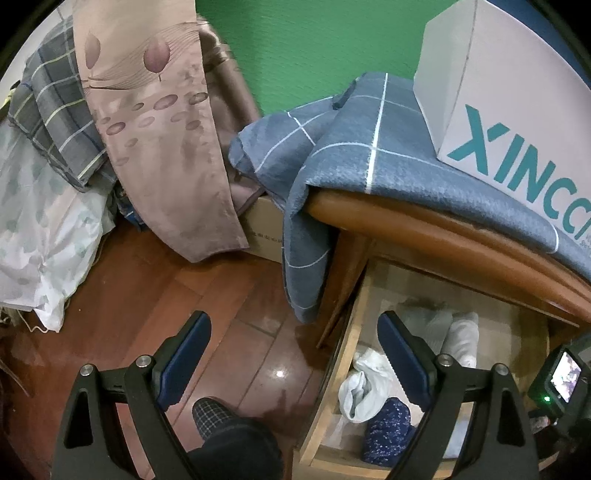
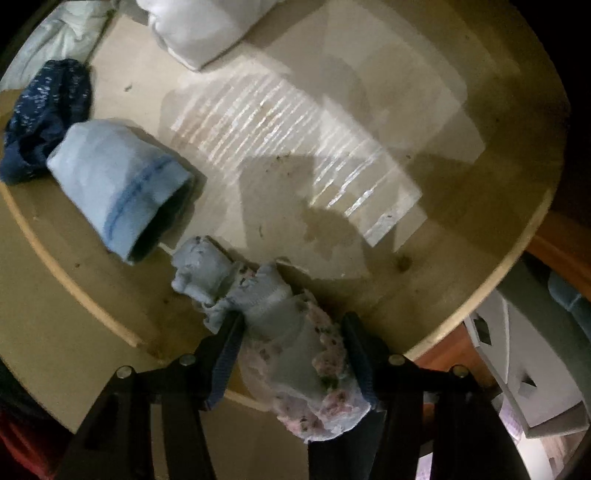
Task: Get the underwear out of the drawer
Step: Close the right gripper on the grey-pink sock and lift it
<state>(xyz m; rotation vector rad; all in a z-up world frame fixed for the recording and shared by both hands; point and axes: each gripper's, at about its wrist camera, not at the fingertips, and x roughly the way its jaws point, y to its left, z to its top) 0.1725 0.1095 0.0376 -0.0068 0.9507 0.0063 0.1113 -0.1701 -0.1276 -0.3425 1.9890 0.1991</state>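
Observation:
The wooden drawer stands pulled out of the cabinet and holds several rolled pieces of underwear. In the right wrist view my right gripper points down over the drawer's front rim. A bundle of pale blue floral underwear fills the gap between its fingers and touches both pads. A light blue roll, a dark blue speckled piece and a white roll lie on the drawer floor. My left gripper hangs open and holds nothing, above the floor just left of the drawer.
A blue checked blanket and a white printed box cover the cabinet top. A curtain, bedding and a cardboard box stand at the left. A person's slippered foot is on the wooden floor.

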